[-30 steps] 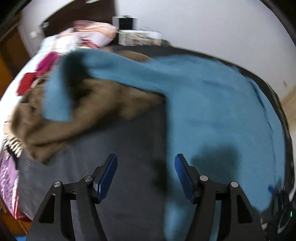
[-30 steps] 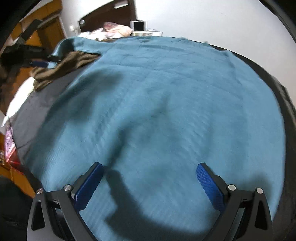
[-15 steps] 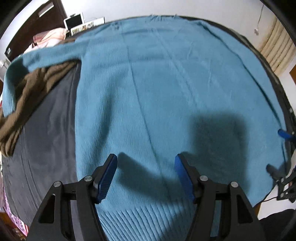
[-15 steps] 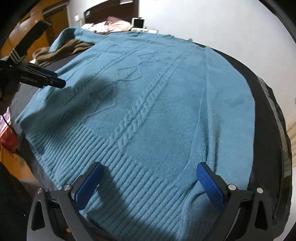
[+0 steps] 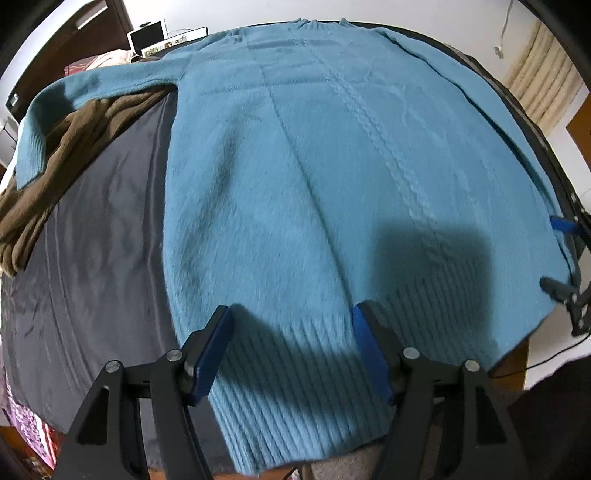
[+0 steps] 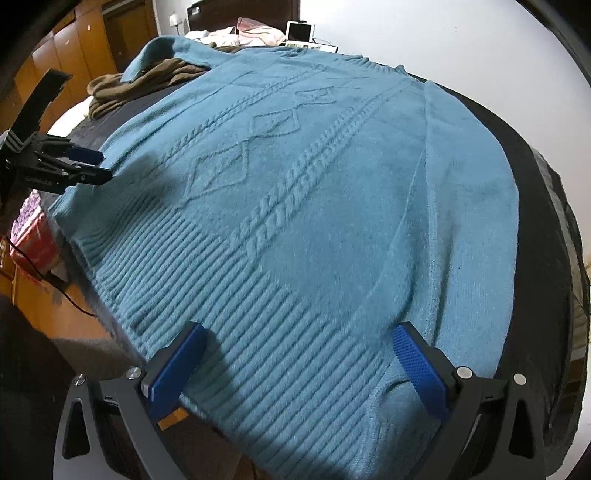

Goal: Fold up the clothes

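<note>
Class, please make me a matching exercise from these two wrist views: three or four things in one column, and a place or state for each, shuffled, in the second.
1. teal sweater
2. brown garment
3. left gripper
4. white tablet

A. bunched under the sweater's sleeve
B. propped by the far wall
C. spread flat on the dark sheet
D. open above the ribbed hem

Pairs: 1-C, 2-A, 3-D, 4-B

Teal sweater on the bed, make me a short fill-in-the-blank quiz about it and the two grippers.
1. The teal sweater lies spread flat on a dark ____ sheet.
2. Its far sleeve drapes over a crumpled ____ garment.
3. The left gripper and right gripper both have their jaws ____.
4. Both grippers hover by the sweater's ribbed ____.

Missing words: grey; brown; open; hem
</note>
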A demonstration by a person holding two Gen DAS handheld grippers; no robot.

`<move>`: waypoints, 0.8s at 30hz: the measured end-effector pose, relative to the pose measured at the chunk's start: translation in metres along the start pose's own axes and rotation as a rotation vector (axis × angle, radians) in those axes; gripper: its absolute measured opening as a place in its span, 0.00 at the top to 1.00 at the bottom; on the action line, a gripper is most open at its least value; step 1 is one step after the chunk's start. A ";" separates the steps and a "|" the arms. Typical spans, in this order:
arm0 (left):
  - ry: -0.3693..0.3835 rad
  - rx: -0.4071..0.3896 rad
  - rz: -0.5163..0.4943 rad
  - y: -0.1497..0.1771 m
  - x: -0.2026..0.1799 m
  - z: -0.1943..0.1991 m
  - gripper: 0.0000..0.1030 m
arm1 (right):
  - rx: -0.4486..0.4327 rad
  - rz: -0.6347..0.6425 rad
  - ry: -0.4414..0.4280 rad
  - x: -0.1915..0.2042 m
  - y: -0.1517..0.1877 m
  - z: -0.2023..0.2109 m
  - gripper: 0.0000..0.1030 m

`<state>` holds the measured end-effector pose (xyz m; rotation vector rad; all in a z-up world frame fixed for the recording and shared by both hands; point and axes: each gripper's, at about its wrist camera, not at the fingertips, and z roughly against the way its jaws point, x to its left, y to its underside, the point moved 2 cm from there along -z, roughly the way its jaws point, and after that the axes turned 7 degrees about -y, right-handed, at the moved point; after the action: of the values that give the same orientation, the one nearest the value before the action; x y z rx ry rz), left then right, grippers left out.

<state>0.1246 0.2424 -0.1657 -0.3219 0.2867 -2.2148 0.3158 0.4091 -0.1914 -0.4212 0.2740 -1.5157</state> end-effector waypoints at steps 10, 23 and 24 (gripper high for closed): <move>0.001 0.038 -0.020 0.028 0.004 0.010 0.31 | 0.000 -0.017 -0.002 -0.003 0.004 -0.002 0.00; 0.043 0.066 -0.005 0.002 0.005 0.011 0.30 | -0.098 -0.125 0.122 -0.038 0.002 0.029 0.01; 0.059 0.058 -0.010 -0.004 0.001 0.013 0.30 | -0.097 -0.134 0.153 -0.044 0.004 0.031 0.01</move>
<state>0.1257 0.2425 -0.1518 -0.2277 0.2524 -2.2404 0.3308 0.4559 -0.1692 -0.4074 0.4485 -1.6734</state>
